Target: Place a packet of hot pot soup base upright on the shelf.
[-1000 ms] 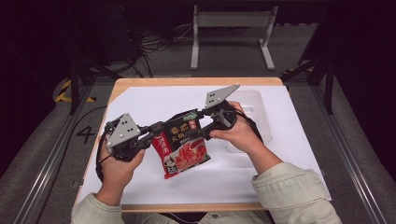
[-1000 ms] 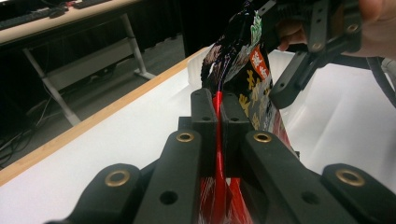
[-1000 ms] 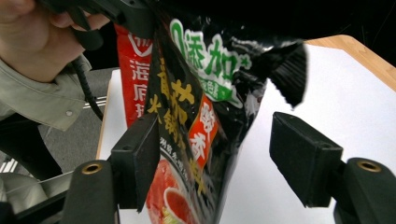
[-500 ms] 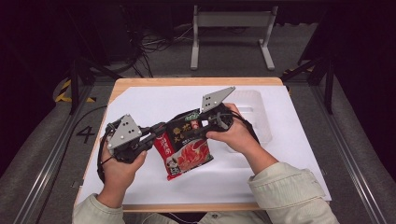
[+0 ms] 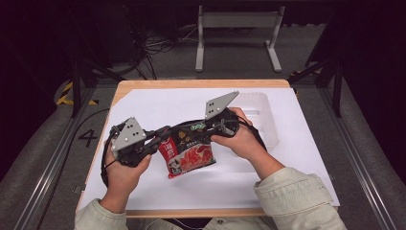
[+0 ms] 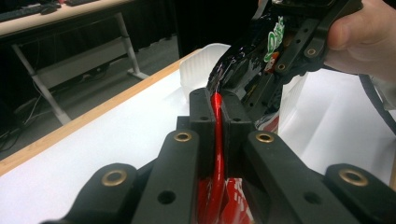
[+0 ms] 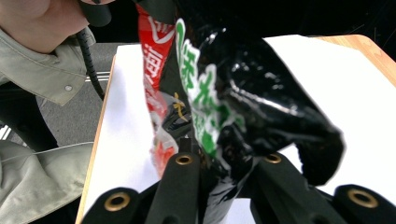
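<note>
High view, packet: the red-and-black snack packet [image 5: 188, 152] hangs between your two hands, above the white sheet [image 5: 158, 103] on the bench [image 5: 143, 84], near its front edge.
High view, left tongs: your left tongs [image 5: 160, 137] are clenched on the packet's left edge, grey plate on top.
High view, right tongs: your right tongs [image 5: 201, 128] grip the packet's dark top edge, and their jaws have just been closing, packet between them.
High view, background: a clear plastic tub [image 5: 261, 112] sits on the sheet just behind your right hand [image 5: 242, 139].
Left gripper view, grip: your jaws are pressed together on a thin red seam of the packet [image 6: 215, 140], which runs straight up between the pads.
Left gripper view, beyond: the right tongs [image 6: 280, 65] clamp the black part of the packet higher up, the tub [image 6: 198, 65] behind them.
Right gripper view, grip: your jaws sit tight on the crumpled black-and-green foil [image 7: 219, 116], which bulges up over them.
Right gripper view, beyond: a pale sleeve [image 7: 42, 70] at the left, the white sheet [image 7: 355, 93] underneath.
</note>
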Demonstrator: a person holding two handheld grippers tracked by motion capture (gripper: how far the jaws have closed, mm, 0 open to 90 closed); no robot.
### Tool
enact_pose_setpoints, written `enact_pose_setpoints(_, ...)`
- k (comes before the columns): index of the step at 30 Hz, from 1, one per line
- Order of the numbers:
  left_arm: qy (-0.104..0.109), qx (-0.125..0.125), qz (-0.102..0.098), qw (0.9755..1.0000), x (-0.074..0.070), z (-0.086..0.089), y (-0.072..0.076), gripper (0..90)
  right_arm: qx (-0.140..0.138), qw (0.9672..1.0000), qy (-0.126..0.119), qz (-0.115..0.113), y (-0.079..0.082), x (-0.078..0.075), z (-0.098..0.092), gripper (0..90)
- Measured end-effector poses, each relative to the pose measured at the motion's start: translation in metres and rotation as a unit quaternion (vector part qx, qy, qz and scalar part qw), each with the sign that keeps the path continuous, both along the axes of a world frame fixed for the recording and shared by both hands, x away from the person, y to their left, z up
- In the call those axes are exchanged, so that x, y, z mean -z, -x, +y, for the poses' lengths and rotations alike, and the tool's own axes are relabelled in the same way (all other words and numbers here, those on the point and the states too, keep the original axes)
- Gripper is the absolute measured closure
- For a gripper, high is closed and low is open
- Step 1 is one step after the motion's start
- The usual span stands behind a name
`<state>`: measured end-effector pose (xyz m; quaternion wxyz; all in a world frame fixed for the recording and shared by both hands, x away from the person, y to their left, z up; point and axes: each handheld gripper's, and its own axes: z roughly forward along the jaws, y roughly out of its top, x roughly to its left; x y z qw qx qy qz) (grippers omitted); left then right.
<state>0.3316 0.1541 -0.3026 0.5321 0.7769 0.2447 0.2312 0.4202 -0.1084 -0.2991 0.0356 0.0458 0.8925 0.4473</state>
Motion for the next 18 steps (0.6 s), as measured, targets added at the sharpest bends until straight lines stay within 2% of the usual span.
enact_pose_setpoints(3,-0.004,0.004,0.002,1.0000,-0.001,0.001,-0.002,79.4,-0.004,1.0000,0.001,0.001,0.000,0.000,-0.001,84.9)
enact_pose_setpoints(5,-0.003,0.005,0.003,1.0000,-0.001,0.001,-0.003,71.3,-0.005,1.0000,-0.001,0.005,0.000,-0.001,-0.002,85.0)
enact_pose_setpoints(8,0.016,0.013,0.010,0.9997,-0.002,0.004,-0.006,54.6,-0.002,1.0000,-0.004,0.000,0.001,-0.005,-0.006,85.0)
enact_pose_setpoints(10,0.032,0.016,0.011,0.9993,-0.005,0.008,-0.006,47.8,0.002,1.0000,-0.003,-0.001,0.000,-0.008,-0.009,85.1)
enact_pose_setpoints(11,0.037,0.016,0.011,0.9991,-0.006,0.011,-0.006,46.9,0.002,1.0000,-0.002,0.000,0.000,-0.009,-0.010,85.0)
enact_pose_setpoints(15,0.032,0.018,0.021,0.9991,-0.013,0.023,-0.007,46.1,0.008,1.0000,-0.002,-0.003,-0.001,-0.012,-0.015,85.0)
enact_pose_setpoints(18,0.053,0.020,0.035,0.9978,-0.016,0.037,-0.010,43.6,0.022,0.9997,-0.011,-0.007,-0.003,-0.018,-0.023,85.0)
